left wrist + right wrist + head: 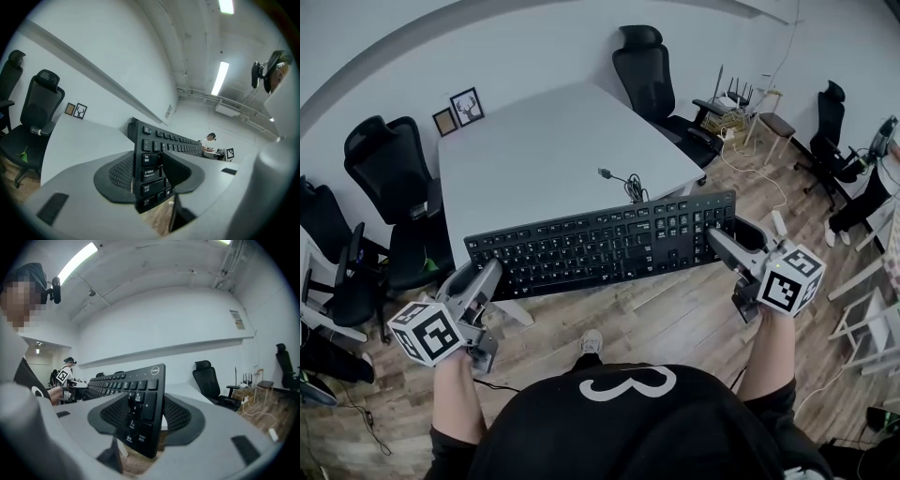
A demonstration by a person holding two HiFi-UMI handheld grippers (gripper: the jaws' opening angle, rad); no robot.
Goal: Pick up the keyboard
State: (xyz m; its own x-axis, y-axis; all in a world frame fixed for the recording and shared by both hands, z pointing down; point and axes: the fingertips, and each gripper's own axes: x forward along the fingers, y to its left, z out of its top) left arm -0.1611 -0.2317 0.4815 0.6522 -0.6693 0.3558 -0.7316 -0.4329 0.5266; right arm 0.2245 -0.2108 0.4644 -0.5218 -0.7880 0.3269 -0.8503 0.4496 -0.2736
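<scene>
Two clamps: left hand-held gripper (490, 273) and right hand-held gripper (722, 241) each pinched one short end of the keyboard (600, 246) spanning between them.

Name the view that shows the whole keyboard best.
The head view: the keyboard shows end to end, gripped at each end by the left hand-held gripper and the right hand-held gripper. The left gripper view shows only its left end between its jaws; the right gripper view only its right end.
</scene>
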